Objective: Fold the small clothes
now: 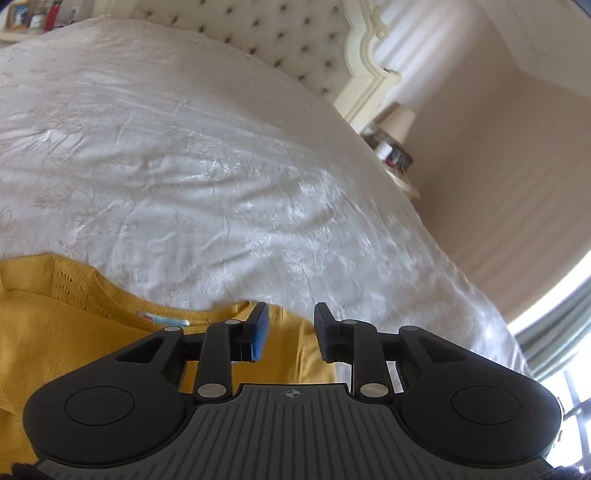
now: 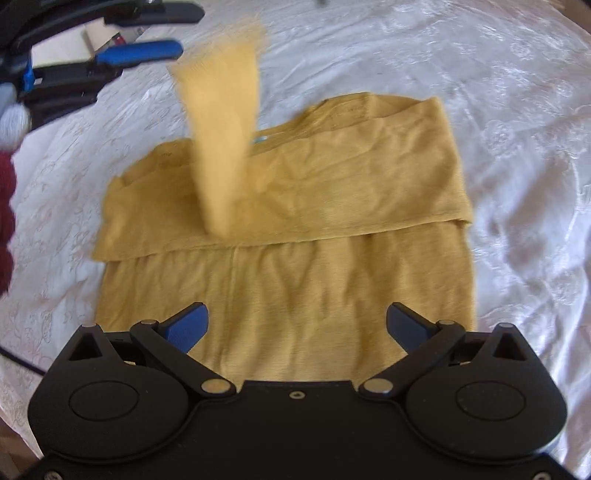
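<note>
Covering most of both views, a white embroidered bedspread point(image 1: 184, 155) is seen, with a tufted headboard point(image 1: 280, 33) and a bedside lamp point(image 1: 397, 120) caught only by the left wrist view. A yellow shirt point(image 2: 295, 280) is laid flat on the bedspread, a blurred sleeve point(image 2: 225, 122) caught upright in mid-air. The right claw point(image 2: 297, 326) is spread wide over the shirt; the left claw point(image 1: 291, 332) is parted, empty. A neck label point(image 1: 162, 320) is shown, its writing unreadable.

White bedspread point(image 1: 184, 166), tufted headboard point(image 1: 280, 33) behind it, lamp point(image 1: 399, 120) beside headboard, striped wall point(image 1: 498, 166), bright window point(image 1: 569, 332) beyond.
</note>
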Tool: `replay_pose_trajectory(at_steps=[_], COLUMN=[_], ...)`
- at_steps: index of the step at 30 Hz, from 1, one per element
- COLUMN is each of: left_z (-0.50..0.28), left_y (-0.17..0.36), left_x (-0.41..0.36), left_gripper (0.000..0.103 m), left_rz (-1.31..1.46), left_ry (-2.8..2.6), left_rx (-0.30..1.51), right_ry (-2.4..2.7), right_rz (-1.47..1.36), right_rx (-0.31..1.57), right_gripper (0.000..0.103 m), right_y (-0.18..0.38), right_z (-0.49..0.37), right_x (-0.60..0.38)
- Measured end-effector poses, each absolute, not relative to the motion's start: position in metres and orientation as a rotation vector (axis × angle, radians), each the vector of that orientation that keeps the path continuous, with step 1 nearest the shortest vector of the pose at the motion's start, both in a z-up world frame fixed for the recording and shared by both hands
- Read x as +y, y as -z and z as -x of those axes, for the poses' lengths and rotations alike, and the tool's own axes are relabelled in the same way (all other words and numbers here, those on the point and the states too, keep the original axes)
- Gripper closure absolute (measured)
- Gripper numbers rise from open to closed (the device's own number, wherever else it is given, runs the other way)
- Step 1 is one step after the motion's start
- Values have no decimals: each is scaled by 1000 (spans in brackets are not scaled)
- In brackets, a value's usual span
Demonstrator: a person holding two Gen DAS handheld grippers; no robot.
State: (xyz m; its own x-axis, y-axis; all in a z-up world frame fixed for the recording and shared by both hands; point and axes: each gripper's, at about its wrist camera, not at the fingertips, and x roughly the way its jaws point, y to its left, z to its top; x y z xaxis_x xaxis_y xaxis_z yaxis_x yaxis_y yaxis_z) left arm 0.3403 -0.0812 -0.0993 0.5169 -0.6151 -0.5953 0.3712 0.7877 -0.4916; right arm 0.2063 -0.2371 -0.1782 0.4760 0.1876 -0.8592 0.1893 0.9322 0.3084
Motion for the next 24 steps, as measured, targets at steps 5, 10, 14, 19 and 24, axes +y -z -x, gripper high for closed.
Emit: replay_pose_trajectory(at_steps=[5, 10, 14, 19, 24], left_z=[-324, -334, -349, -359, -359], left_y=[106, 131, 158, 193, 216], left_x=[-65, -24, 12, 35, 45], left_gripper=[61, 61, 61, 61, 58], left_rz=[176, 94, 97, 62, 96], left_ry=[544, 361, 229, 163, 170], left_rx=[836, 935, 1012, 1102, 1134], right_ry=[17, 15, 17, 12, 1], right_rz=[-403, -404, -392, -335, -350], right_rx=[1031, 1000, 996, 1050, 1097], right_gripper=[1, 1, 4, 37, 38], right_y=[170, 168, 175, 191, 210], right_z=[-220, -250, -278, -308, -323], right_x=[-258, -267, -274, -274, -276])
